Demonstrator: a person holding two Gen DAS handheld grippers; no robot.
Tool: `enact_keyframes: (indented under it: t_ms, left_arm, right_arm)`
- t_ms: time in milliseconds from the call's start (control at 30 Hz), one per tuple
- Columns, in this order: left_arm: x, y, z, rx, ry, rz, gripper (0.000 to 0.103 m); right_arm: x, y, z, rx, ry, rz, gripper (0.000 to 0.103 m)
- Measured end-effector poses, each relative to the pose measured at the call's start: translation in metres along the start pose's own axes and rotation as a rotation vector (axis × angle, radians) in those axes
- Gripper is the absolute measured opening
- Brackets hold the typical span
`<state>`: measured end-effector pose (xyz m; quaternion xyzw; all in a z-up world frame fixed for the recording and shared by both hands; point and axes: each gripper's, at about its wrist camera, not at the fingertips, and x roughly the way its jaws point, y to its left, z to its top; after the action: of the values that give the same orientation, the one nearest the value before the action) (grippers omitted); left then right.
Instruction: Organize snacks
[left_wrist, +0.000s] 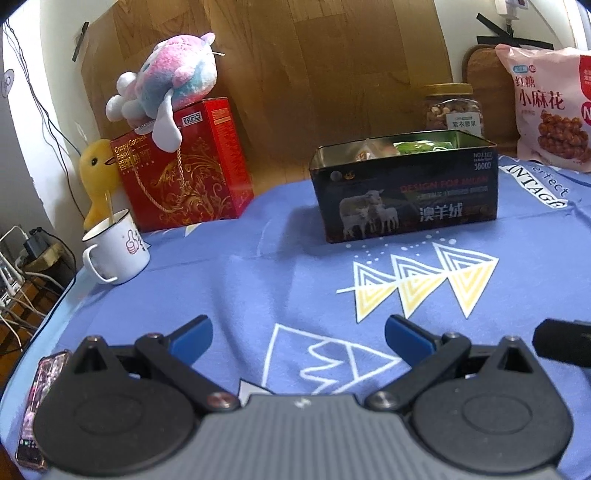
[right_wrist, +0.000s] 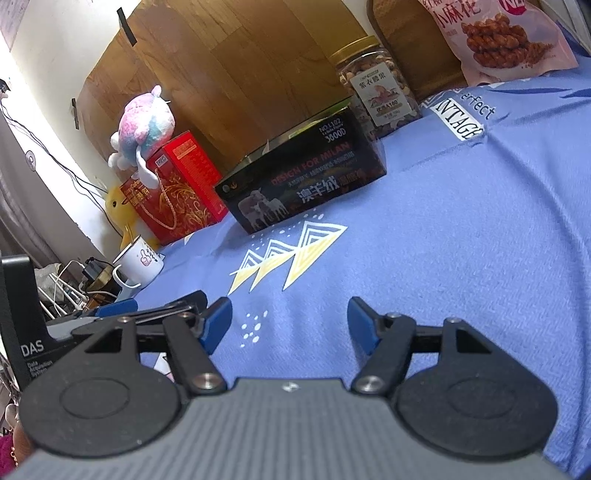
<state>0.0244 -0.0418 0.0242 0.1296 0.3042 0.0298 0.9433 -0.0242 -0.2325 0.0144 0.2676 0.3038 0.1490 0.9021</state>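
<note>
A black tin box (left_wrist: 404, 190) printed with sheep stands open on the blue cloth, with wrapped snacks inside, one green (left_wrist: 417, 147). Behind it is a jar of nuts (left_wrist: 452, 107) and at the far right a pink snack bag (left_wrist: 550, 107). My left gripper (left_wrist: 298, 341) hovers low over the cloth well short of the box, open, nothing between its blue pads. In the right wrist view the box (right_wrist: 303, 181), jar (right_wrist: 376, 88) and bag (right_wrist: 495, 37) lie ahead. My right gripper (right_wrist: 290, 326) is open and empty; the left gripper (right_wrist: 118, 308) shows just to its left.
A red biscuit box (left_wrist: 184, 173) with a pink plush toy (left_wrist: 166, 85) on top stands at the left, beside a yellow duck toy (left_wrist: 98, 173) and a white mug (left_wrist: 116, 247). A phone (left_wrist: 37, 406) lies at the near-left table edge. Cables hang past that edge.
</note>
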Motion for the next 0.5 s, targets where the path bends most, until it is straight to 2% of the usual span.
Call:
enact_keyframes:
  t_ms: [500]
  left_arm:
    - [0.0026,0.0003,-0.0024,0.006,0.016,0.011,0.103]
  right_arm:
    - [-0.0021,0.0001,-0.0003,0.004,-0.007,0.001,0.071]
